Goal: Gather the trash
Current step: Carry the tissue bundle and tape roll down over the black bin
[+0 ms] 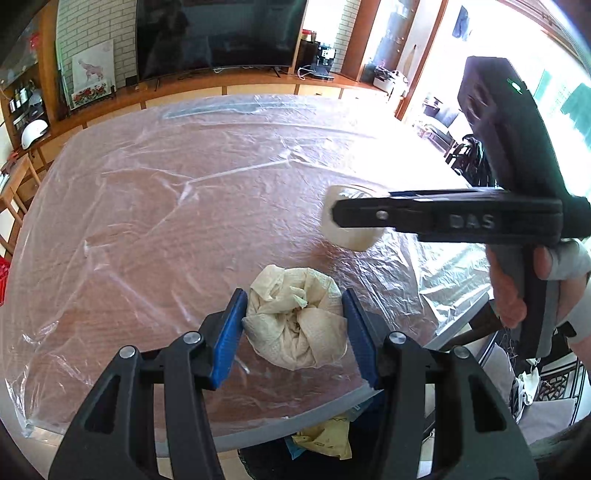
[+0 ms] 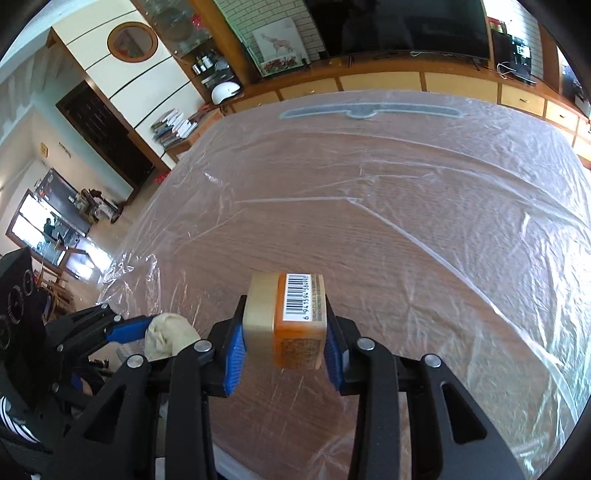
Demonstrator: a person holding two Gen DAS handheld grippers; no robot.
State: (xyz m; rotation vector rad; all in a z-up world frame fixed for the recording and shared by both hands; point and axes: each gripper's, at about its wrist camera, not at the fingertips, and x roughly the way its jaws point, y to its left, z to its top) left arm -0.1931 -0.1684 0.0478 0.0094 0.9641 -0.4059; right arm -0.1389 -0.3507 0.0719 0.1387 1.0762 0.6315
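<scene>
My left gripper [image 1: 295, 325] is shut on a crumpled ball of beige tissue paper [image 1: 295, 317], held above the near edge of the table. My right gripper [image 2: 284, 339] is shut on a small orange-and-cream box with a barcode [image 2: 288, 317], held above the wood table. In the left wrist view the right gripper [image 1: 340, 218] comes in from the right with the cream box [image 1: 351, 236] showing at its tip. In the right wrist view the left gripper [image 2: 147, 330] and its tissue ball [image 2: 168, 334] sit at lower left.
The wood table [image 1: 166, 221] is covered with wrinkled clear plastic sheet. Below its near edge lies yellow and blue rubbish [image 1: 325, 439]. A TV [image 1: 218, 33] and a long wooden cabinet [image 2: 406, 81] stand behind the table. A chair [image 1: 469, 158] stands at the right.
</scene>
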